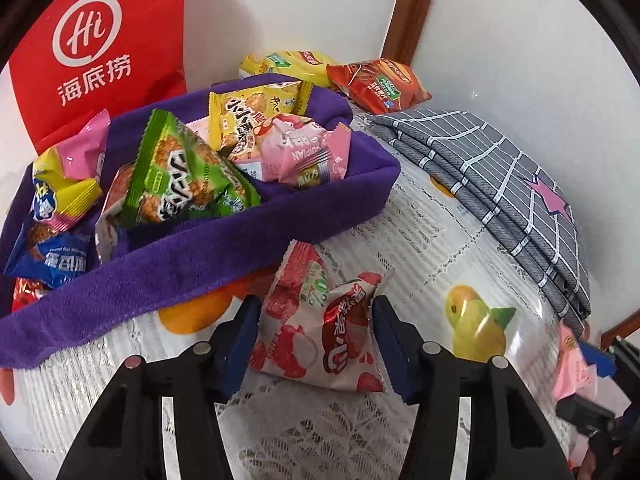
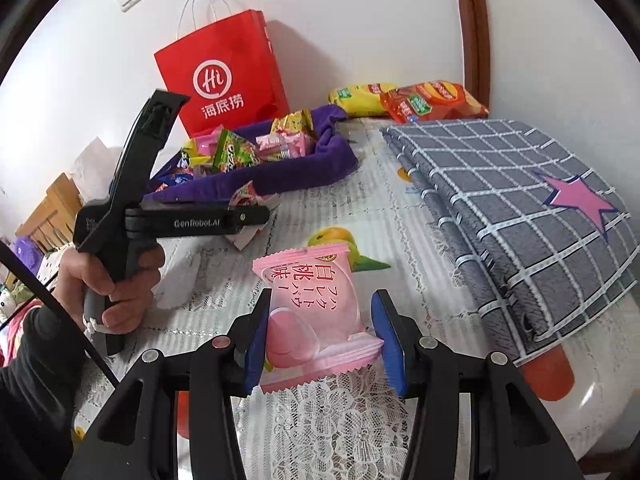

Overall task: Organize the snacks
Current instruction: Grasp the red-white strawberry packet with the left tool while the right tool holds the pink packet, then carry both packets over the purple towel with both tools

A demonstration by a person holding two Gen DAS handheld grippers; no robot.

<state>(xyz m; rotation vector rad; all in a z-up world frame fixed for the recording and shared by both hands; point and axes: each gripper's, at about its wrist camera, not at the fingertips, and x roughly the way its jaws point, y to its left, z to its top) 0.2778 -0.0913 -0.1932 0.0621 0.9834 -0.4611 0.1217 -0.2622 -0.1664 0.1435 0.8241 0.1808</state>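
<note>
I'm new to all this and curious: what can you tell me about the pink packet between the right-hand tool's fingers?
The pink snack packet is a glossy, sealed plastic pouch with crimped zigzag ends, red Japanese-style lettering and a pale peach picture. It looks puffy and unopened. It sits between the blue pads of the right gripper, which is shut on its sides, over the lace tablecloth. Whether its lower edge rests on the cloth is unclear.
</note>
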